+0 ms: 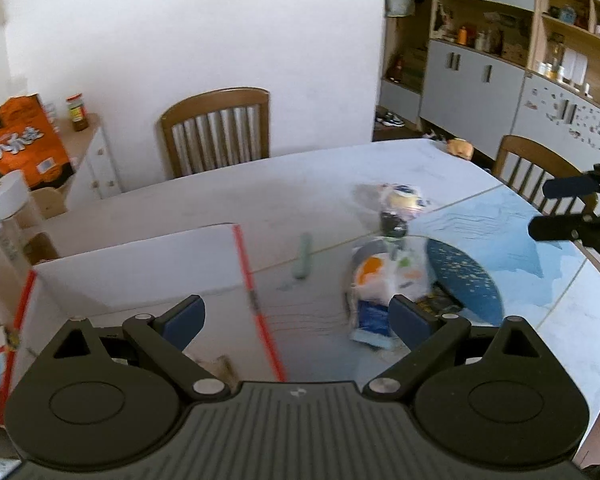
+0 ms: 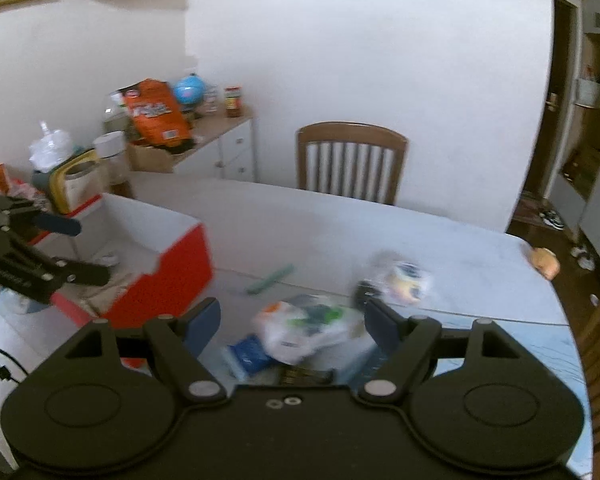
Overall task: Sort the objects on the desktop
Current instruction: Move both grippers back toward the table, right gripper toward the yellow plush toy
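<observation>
A red-and-white open box stands on the left of the table, and my left gripper hangs open and empty over its near corner. Right of the box lie a green stick-like item and a pile of packets with a blue packet at its near end. Behind the pile is a clear-wrapped item. My right gripper is open above the packets, holding nothing. It also shows at the right edge of the left wrist view as the right gripper. The left gripper hovers over the box.
A wooden chair stands behind the table, another chair to the right. A side cabinet carries an orange bag, a globe and a jar. A small orange object sits at the table's far right edge.
</observation>
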A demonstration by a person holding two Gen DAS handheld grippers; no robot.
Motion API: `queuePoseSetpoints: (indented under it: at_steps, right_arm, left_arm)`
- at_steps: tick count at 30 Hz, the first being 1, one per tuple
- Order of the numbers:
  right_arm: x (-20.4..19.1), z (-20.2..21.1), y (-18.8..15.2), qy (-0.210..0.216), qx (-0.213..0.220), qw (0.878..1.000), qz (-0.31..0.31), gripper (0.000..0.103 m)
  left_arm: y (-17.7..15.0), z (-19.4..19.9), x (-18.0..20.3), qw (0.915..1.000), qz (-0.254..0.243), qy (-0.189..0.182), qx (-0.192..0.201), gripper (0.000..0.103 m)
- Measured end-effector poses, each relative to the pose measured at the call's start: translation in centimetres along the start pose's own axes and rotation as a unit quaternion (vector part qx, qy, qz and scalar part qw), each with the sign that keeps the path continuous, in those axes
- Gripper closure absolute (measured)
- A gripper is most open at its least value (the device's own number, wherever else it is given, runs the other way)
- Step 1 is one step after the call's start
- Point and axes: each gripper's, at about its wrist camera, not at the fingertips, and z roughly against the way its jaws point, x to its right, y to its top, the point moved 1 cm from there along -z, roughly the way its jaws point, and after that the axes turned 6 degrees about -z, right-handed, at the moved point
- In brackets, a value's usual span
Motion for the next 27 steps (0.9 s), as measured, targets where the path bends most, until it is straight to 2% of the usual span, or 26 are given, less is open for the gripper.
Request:
queuePoseSetpoints:
  at_steps: [9,16,21,27]
  right_arm:
    - [7.0,0.2,-0.8,-0.005,-0.005,1.000,0.006,0.023]
    - [13.3,-0.8,-0.1,0.003,-0.012,1.000,0.018,0.022]
    - [18.1,-1.8,0.2,0.004,-0.018,0.999,0.026,0.022]
    - [23.2,-3.0,0.8,0.004,-0.021,0.999,0.030,0.022]
  left_arm:
    - [1.5,-3.2,6.5,0.9997,0.010,-0.011,-0.022,0.004]
    - [2.0,-7.0,11.7,0.9974,0.047,-0.012,-0.054,0.004]
    - [2.2,-9.8,14.3,0.9943,0.079,0.002,-0.071,0.004]
    - [1.8,-12.7,16.6,0.9901,0.110,0.036,-0.080,0.004]
